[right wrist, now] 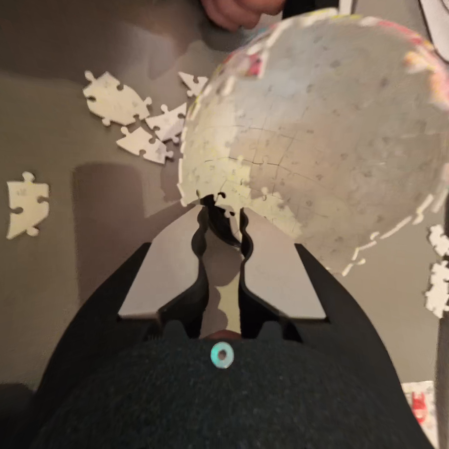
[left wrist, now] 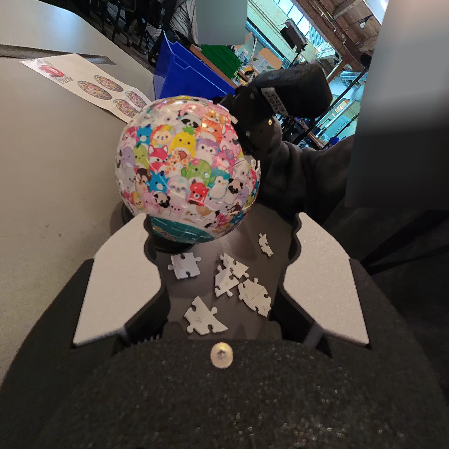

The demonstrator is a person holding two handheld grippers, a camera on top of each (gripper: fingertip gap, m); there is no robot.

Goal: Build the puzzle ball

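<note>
The puzzle ball (left wrist: 184,167), covered in colourful cartoon animals, stands on a black ring stand (left wrist: 170,245). Its far right side is open. My left gripper (left wrist: 221,218) is open and empty, with its fingers spread either side of the ball's base and not touching it. Several loose pieces (left wrist: 228,279) lie white side up between its fingers. My right gripper (left wrist: 255,121) is at the ball's upper right rim. In the right wrist view, which is blurred, the right gripper (right wrist: 222,211) is shut on a dark-looking puzzle piece (right wrist: 221,223) at the rim of the ball's white inside (right wrist: 315,145).
A printed instruction sheet (left wrist: 85,80) lies on the grey table (left wrist: 48,170) behind the ball, and a blue bin (left wrist: 189,73) stands past the edge. More loose pieces (right wrist: 116,99) lie left of the ball, one lies apart (right wrist: 26,204), and others lie right (right wrist: 437,267). A hand (right wrist: 243,12) is at the top. Left tips to right tips: about 10 centimeters.
</note>
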